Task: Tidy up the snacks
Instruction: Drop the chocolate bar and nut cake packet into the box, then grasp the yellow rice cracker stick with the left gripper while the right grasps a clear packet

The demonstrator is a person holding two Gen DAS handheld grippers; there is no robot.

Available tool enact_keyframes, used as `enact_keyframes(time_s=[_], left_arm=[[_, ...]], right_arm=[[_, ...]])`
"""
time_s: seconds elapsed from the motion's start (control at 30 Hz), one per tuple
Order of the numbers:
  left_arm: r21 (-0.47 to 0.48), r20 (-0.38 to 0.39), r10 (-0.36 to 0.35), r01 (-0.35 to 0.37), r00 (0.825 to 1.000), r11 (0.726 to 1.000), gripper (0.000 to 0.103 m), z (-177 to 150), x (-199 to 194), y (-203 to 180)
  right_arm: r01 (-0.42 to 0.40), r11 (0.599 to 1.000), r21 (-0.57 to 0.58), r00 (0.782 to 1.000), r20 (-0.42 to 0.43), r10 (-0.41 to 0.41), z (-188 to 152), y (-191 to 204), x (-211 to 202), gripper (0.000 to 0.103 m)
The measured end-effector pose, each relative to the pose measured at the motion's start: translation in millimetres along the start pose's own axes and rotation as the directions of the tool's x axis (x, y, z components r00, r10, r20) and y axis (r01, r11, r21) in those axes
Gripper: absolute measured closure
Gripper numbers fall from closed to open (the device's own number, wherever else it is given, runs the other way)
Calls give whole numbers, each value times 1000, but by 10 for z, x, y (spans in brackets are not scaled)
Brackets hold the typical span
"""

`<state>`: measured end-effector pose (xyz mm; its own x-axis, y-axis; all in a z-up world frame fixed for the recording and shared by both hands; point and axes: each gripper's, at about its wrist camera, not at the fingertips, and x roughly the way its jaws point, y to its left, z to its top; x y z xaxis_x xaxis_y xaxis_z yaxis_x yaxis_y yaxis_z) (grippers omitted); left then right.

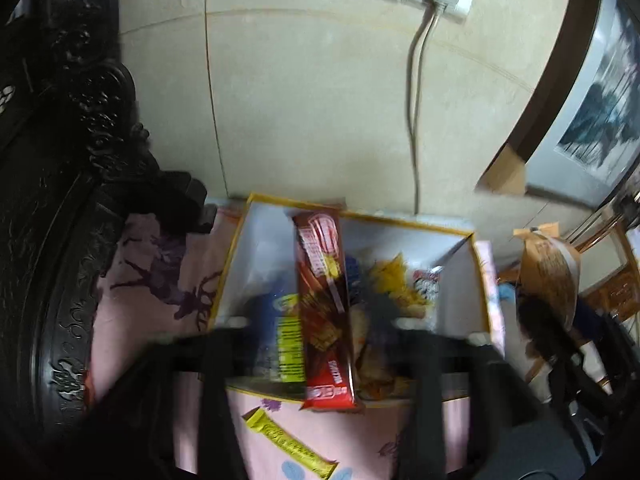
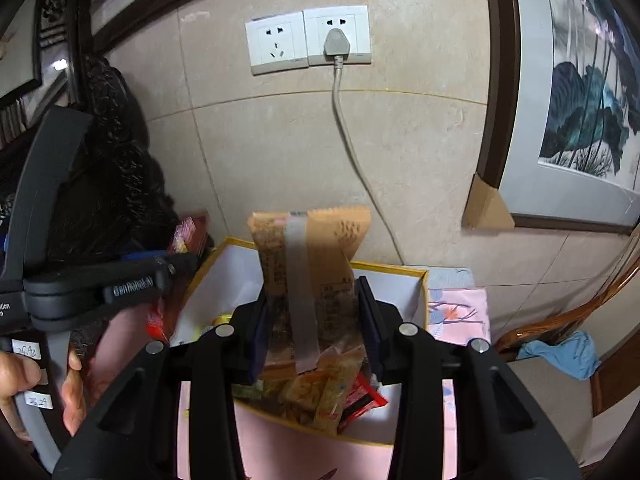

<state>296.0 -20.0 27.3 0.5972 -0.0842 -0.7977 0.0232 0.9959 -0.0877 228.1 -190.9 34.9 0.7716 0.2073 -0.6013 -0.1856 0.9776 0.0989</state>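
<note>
A white box with a yellow rim [image 1: 420, 224] stands on a pink cloth and holds several snack packs. In the left wrist view a long red wafer pack [image 1: 324, 308] lies over the box, between the blurred fingers of my left gripper [image 1: 320, 336]; whether they touch it I cannot tell. My right gripper [image 2: 316, 320] is shut on a tan snack pack with a grey stripe [image 2: 312, 256], held upright above the box [image 2: 400, 270]. That pack also shows in the left wrist view [image 1: 552, 276]. The left gripper [image 2: 160, 276] shows at left in the right wrist view.
A yellow stick pack [image 1: 288, 446] lies on the pink cloth in front of the box. Dark carved furniture [image 1: 60, 200] stands at left. A tiled wall with sockets [image 2: 308, 40] and a plugged cable is behind. A framed picture [image 2: 580, 100] leans at right.
</note>
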Motion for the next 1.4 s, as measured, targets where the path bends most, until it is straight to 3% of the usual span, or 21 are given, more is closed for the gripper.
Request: enact_keyframes(time_s=[0.03,0.07,0.17,0.27,0.37,0.47,0.57,0.6,0.7,0.8,1.0,1.1,1.13,1.23,1.4], left_arm=[[2,28,39,-39,999,999,2,-14,-3,2],[0,57,61,-61,997,998,2,-41,-28,16],[-10,34,38,-37,999,999,2,-129,-18,82],[-24,30,37,-36,999,999,2,-340,-67,150],[-15,21,13,-13,1000,1000,2,-719,-159,217],[27,-27,2,-2,1000,1000,2,-1274,-197,244],[51,-120,-24,30,992,998,2,-1890,-170,282],[57,-147,-24,32,989,998,2,-2057,-156,296],[43,-239,-33,44,970,998,2,-2516,-94,373],[37,-315,-28,42,949,998,2,-2790,-38,456],[13,-315,-20,25,949,1000,2,-2839,-75,580],[2,-314,-21,23,949,1000,2,-2844,-81,595],[-5,-316,-23,23,948,1000,2,-2840,-72,599],[-21,-318,-25,20,948,1000,2,-2801,-21,597],[-87,-312,-12,-16,950,996,2,-2630,200,612]], right_arm=[[23,1000,-10,1000,-3,-23,7,1,23,44],[50,999,-18,999,6,-50,5,-5,18,37],[66,997,-45,998,20,-65,-66,-30,-19,36],[36,998,-59,999,-21,-37,-211,-75,-81,35],[-42,998,-47,992,-119,36,-618,-152,-157,35],[-105,994,-43,960,-265,90,-1260,-223,-244,35],[-144,989,-42,900,-421,113,-2010,-267,-336,35],[-162,986,-45,871,-476,122,-2311,-274,-381,35],[-153,985,-82,839,-538,85,-2764,-287,-426,35],[-150,987,-50,822,-562,97,-2980,-354,-380,35],[-205,978,-20,784,-602,152,-3134,-268,-247,33],[-185,970,-158,804,-591,57,-3191,-78,-265,34],[-162,968,-192,814,-581,21,-3217,-36,-275,39],[-159,974,-160,826,-562,42,-3204,-14,-316,52],[-152,985,-81,862,-499,92,-2977,16,-328,52]])
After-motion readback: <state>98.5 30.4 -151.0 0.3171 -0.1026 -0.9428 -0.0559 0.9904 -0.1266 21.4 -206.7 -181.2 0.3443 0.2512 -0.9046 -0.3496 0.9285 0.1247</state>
